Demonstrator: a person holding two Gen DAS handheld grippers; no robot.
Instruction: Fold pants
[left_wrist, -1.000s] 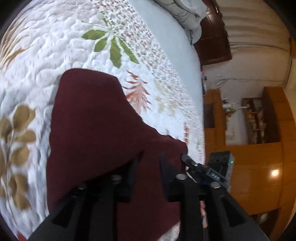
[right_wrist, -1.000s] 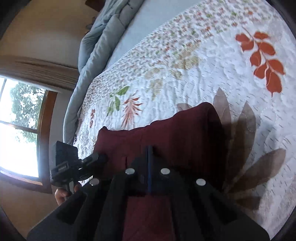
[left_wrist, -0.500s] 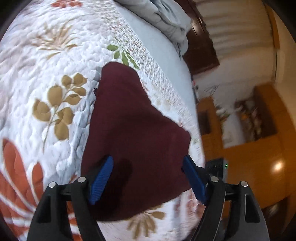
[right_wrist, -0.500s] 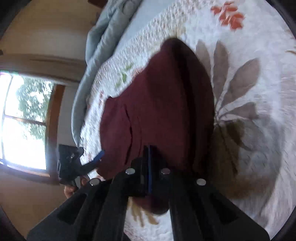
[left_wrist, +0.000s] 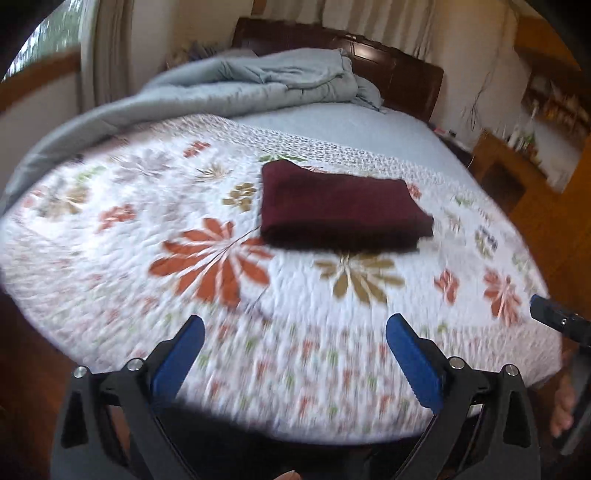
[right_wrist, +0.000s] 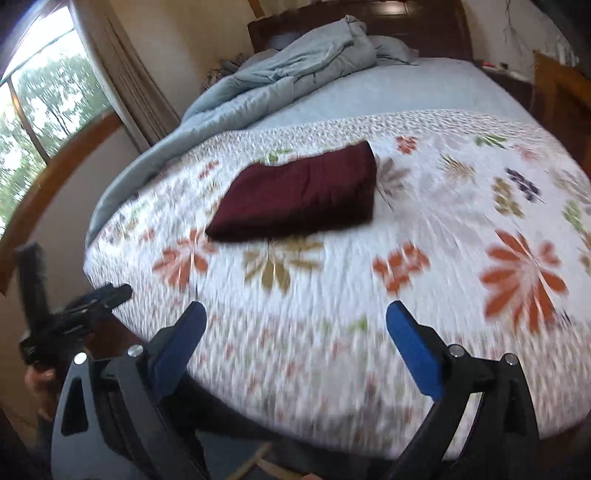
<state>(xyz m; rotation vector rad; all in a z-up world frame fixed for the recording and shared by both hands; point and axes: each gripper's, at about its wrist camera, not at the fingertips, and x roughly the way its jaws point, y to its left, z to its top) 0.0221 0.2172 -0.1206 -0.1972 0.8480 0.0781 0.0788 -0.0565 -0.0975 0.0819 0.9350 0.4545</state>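
The dark maroon pants (left_wrist: 340, 208) lie folded into a flat rectangle on the white floral quilt (left_wrist: 229, 258), well ahead of both grippers. In the right wrist view the same pants (right_wrist: 299, 195) sit left of centre. My left gripper (left_wrist: 295, 334) hangs above the quilt's near edge, its jaws opening wide with nothing between the blue pads. My right gripper (right_wrist: 295, 319) is likewise back from the pants, jaws opening wide and empty. The tip of the right gripper (left_wrist: 554, 317) shows at the left view's right edge; the left gripper (right_wrist: 85, 301) shows at the right view's left edge.
A rumpled pale blue duvet (left_wrist: 258, 81) is heaped at the head of the bed before a dark wooden headboard (left_wrist: 402, 74). A window (right_wrist: 40, 110) with curtains is at the left, wooden furniture (left_wrist: 517, 162) at the right. A bare foot (left_wrist: 563, 406) stands by the bed's corner.
Both grippers let go of the pants, opened wide and pulled back and up from them toward the quilt's near edge. The pants now lie far ahead, folded.
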